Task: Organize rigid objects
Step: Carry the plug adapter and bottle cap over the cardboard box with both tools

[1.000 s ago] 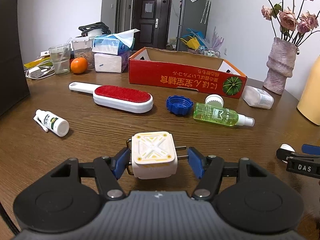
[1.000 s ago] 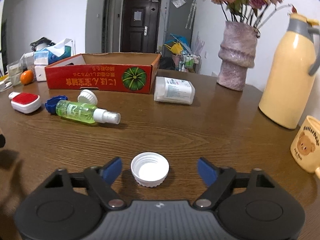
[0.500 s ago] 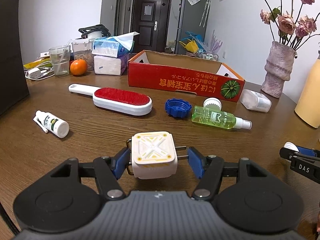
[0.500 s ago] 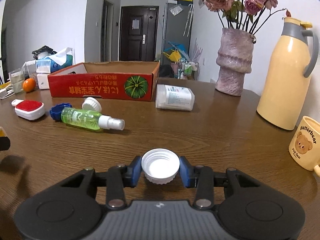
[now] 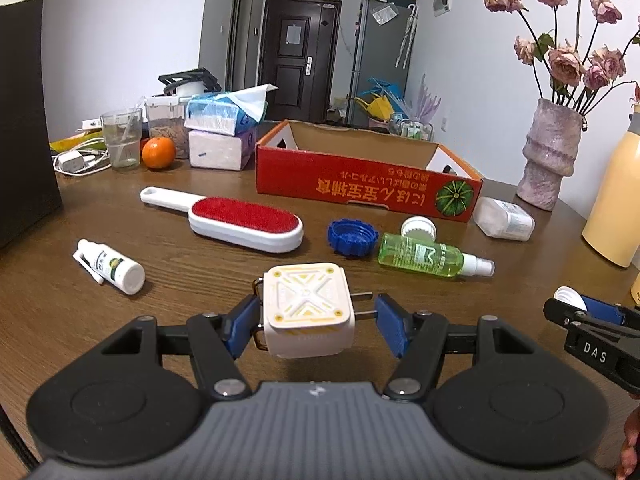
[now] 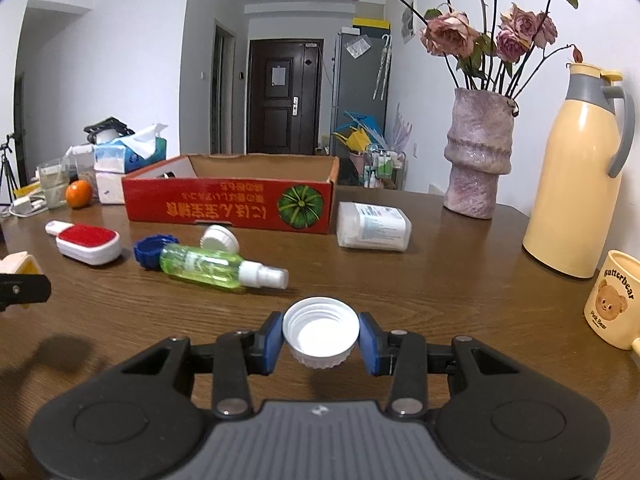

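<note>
The right hand-held gripper point(image 6: 321, 340) is clamping a light, stiff white cap point(image 6: 321, 330) by its ribbed rim (slippery plastic); the left hand-held gripper point(image 5: 311, 320) is gripping a plug point(image 5: 308, 310).

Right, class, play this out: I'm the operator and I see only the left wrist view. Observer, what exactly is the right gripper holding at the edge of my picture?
Observer: The right gripper has just been closing, and its pads now clamp a white screw cap, open side up with the threads showing.
Operator: Is there anything to its right that I can't see?
Observer: Yes, a yellow mug with a bear and "Butterbear" printed on it stands at the far right.
Operator: And what stands behind that?
Observer: A yellow thermos jug, upright. Its grey handle and collar are outside your picture.
</note>
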`<state>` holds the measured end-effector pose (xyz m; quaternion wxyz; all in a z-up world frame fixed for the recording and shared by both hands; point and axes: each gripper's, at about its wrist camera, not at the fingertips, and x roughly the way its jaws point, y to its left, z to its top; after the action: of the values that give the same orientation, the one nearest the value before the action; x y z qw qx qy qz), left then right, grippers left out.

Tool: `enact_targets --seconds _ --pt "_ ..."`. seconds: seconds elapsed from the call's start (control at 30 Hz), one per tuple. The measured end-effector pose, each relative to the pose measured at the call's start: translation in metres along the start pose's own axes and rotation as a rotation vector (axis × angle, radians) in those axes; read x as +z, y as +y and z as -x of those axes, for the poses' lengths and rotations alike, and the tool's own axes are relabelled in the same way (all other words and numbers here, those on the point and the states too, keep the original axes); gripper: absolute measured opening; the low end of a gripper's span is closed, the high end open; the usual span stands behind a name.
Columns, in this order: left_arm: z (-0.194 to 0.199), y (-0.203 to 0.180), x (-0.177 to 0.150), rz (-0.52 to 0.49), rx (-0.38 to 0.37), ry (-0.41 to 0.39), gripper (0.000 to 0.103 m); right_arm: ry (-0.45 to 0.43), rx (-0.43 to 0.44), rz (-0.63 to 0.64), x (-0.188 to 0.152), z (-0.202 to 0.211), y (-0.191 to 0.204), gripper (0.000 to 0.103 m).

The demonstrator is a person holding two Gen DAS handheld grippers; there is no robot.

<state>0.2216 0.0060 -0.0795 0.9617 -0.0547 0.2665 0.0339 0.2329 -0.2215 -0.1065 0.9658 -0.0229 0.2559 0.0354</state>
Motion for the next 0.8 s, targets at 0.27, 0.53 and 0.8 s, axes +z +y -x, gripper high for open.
enact_targets --seconds 0.27,0.53,0.8 --pt "0.005 0.002 0.02 -0.003 0.004 -0.031 0.065 -0.02 0.023 0.001 0.014 0.003 0.012 0.039" --pt "0.003 -0.001 0.042 -0.01 -0.001 -0.057 0.065 -0.061 0.051 -0.005 0.037 0.005 0.022 0.039" --pt "-0.007 -0.002 0.063 0.004 0.005 -0.077 0.065 -0.088 0.067 -0.025 0.059 -0.004 0.026 0.039"
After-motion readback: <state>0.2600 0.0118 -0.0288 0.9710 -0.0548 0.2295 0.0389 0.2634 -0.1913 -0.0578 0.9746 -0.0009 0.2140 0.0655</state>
